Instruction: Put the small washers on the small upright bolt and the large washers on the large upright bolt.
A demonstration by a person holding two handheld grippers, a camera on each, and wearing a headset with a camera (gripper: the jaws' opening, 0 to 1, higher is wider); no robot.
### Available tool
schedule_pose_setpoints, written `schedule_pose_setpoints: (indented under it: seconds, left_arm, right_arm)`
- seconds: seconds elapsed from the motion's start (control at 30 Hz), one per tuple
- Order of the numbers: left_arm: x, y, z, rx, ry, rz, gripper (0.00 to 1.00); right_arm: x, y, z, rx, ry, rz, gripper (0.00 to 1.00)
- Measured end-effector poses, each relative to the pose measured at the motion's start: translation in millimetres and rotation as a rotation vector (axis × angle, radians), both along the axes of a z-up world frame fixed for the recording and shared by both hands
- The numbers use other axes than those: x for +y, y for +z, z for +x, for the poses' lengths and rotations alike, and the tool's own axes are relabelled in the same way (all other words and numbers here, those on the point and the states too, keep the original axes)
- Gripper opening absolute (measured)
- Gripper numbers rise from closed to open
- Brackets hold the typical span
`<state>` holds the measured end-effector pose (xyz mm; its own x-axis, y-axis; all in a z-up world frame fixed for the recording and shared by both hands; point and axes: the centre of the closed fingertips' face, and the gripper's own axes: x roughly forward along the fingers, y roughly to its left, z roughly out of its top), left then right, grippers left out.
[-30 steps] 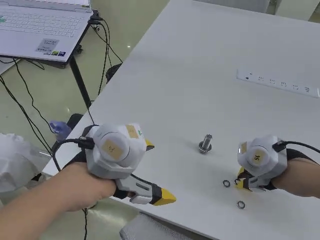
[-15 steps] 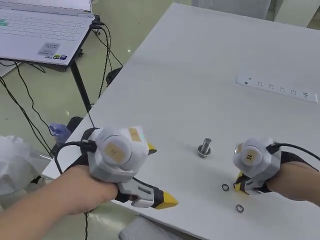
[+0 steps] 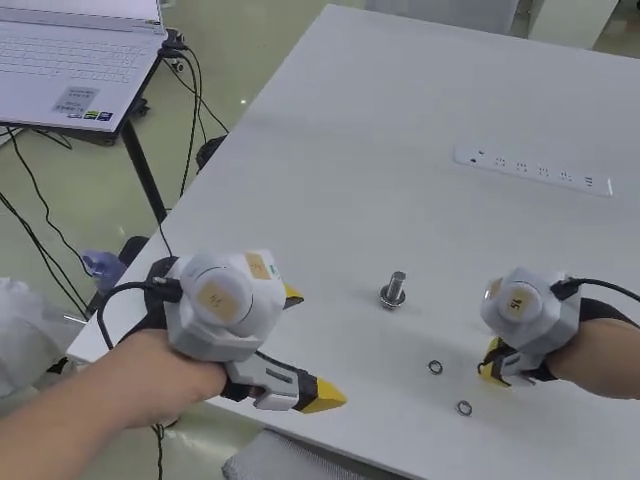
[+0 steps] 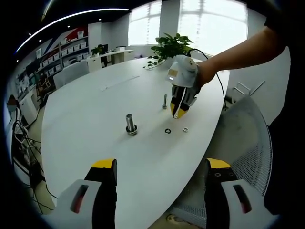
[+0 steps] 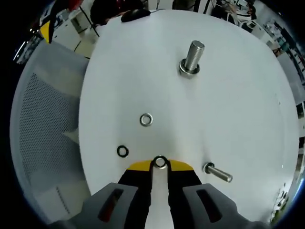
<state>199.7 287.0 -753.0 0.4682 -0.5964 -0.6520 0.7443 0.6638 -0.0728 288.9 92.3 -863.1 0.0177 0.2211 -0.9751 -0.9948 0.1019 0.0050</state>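
Small washer [image 5: 160, 162] sat between the tips of the right gripper [image 5: 160, 167], whose jaws were nearly closed and seemed to pinch it by its rim. Just beside those tips the small bolt [image 5: 217, 172] stood upright on the white table [image 5: 238, 109], shank pointing up. A black washer [image 5: 122, 151] and a silver washer [image 5: 146, 119] lay flat nearby, apart from each other. Farther off, the large bolt [image 5: 192, 58] stood head down, its long axis vertical. The left gripper [image 4: 161, 164] hung wide open and empty near the table's edge.
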Motion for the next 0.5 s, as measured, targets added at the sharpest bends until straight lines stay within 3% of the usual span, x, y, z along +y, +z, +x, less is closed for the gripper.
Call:
schedule_pose_setpoints:
  seconds: [0.3, 0.5]
  left_arm:
    - [-5.8, -1.3, 4.4, -0.001, -0.015, 0.003, 0.75]
    - [-6.1, -1.1, 6.5, -0.003, -0.015, 0.010, 0.75]
  right_arm:
    - [-41.8, 12.2, 5.0, -0.019, -0.081, -0.005, 0.12]
    - [-56.3, 20.1, 13.7, -0.028, -0.101, -0.014, 0.12]
